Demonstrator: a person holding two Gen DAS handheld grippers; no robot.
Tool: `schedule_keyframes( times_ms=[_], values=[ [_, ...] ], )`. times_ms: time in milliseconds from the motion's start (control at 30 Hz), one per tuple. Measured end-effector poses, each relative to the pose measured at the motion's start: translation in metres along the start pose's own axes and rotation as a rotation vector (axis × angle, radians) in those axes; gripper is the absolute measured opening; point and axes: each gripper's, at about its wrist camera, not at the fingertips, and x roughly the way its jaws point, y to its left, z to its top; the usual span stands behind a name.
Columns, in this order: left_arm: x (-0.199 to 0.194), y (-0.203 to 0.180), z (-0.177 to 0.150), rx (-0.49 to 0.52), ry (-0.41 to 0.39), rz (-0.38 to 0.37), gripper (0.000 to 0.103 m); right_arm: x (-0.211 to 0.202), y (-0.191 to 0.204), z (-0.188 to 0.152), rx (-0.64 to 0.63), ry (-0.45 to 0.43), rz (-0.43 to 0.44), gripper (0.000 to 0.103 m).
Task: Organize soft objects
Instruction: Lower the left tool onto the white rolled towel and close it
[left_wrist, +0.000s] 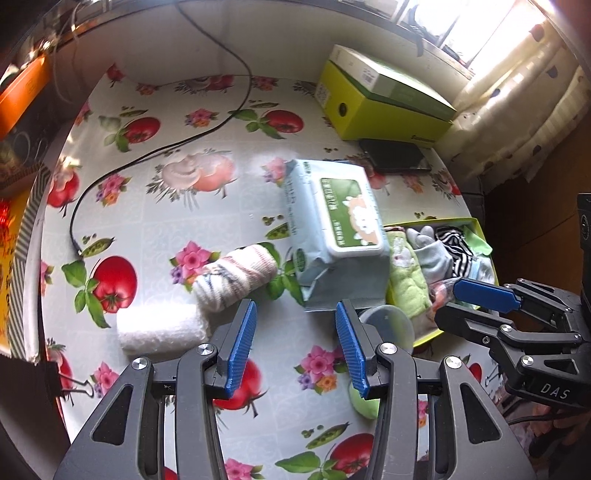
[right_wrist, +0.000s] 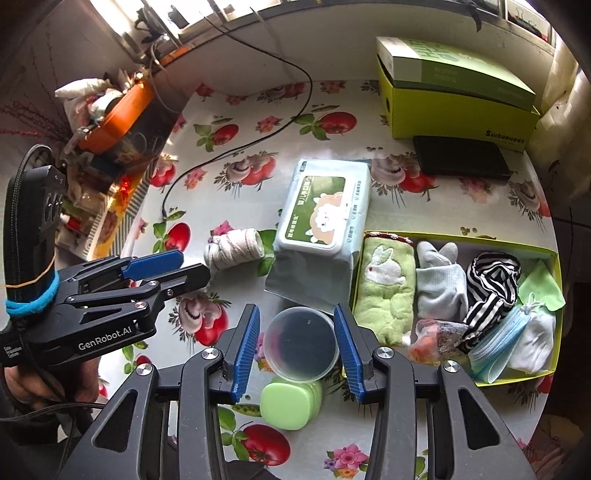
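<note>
- Left wrist view: the left gripper (left_wrist: 295, 347) at lower centre has its fingers spread, holding nothing. A rolled sock (left_wrist: 236, 280) lies on the counter (left_wrist: 184, 206) just above them, touching a white bundle (left_wrist: 162, 328).
- Right wrist view: the right gripper (right_wrist: 295, 347) has its fingers spread either side of a clear lid (right_wrist: 301, 343). At right, the green tray (right_wrist: 480, 378) holds folded soft items; the wipes pack (right_wrist: 321, 218) sits beside it.

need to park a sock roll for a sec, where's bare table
Bare cloth lies left of the blue wet-wipes pack, toward the black cable, and between pack and yellow-green box. Crowded: the shallow yellow tray, full, and around the clear round lid.
</note>
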Motion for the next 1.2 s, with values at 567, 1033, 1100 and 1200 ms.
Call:
schedule_keyframes(
  times_ms=[567, 1033, 1100, 1200],
  values=[
    [0.008, 0.079, -0.017, -0.230, 0.024, 0.013, 0.046, 0.043, 0.046, 0.024, -0.114, 0.070, 0.039, 0.050],
    [0.042, 0.137, -0.043, -0.555, 0.094, -0.033, 0.049, 0.060, 0.058, 0.028, -0.156, 0.114, 0.044, 0.053],
    [0.047, 0.143, -0.040, -0.602, 0.097, -0.035, 0.050, 0.061, 0.057, 0.028, -0.153, 0.117, 0.040, 0.053],
    [0.054, 0.150, -0.035, -0.646, 0.097, -0.031, 0.050, 0.062, 0.057, 0.029, -0.151, 0.119, 0.037, 0.053]
  ],
)
